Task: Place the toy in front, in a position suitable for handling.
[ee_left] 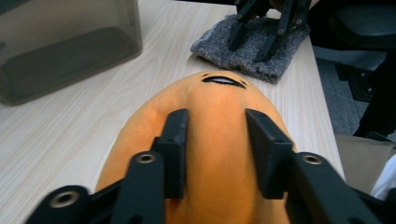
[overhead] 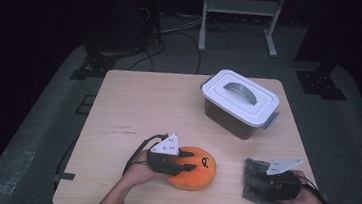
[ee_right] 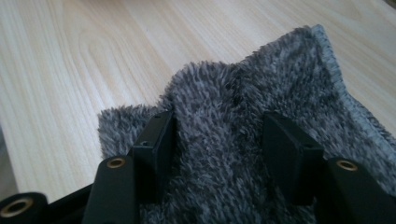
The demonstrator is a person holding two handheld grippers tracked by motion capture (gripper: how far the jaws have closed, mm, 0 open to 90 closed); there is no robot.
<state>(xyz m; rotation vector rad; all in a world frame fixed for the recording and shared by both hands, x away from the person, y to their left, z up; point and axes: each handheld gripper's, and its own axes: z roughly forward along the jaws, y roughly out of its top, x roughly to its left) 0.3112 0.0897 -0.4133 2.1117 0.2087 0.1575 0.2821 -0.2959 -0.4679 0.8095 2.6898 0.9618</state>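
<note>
While the left hand-held gripper (ee_left: pixel 215 149) pinches the orange plush (ee_left: pixel 210 107), the right hand-held gripper (ee_right: pixel 217 140) pinches the grey cloth (ee_right: pixel 243 93).

L hand-held gripper (ee_left: pixel 215 154) jaws press orange plush (ee_left: pixel 215 121) (grey cloth (ee_left: pixel 252 51) beyond).

This looks like a lab or recording studio set up for capture work, not a home. A plain light-wood table (overhead: pixel 168 106) stands alone on grey carpet (overhead: pixel 40 133), and everything past it falls off into darkness. At twelve o'clock behind the table stand the legs of a white metal frame (overhead: pixel 240 17). Loose black cables (overhead: pixel 175 36) trail over the floor at eleven o'clock. Black stand bases (overhead: pixel 92 66) sit bolted flat at ten o'clock, with another at two o'clock (overhead: pixel 321 83), the kind that carry cameras or lights. At the table's three o'clock edge, the left gripper view shows part of a dark office chair (ee_left: pixel 364 23).
</note>
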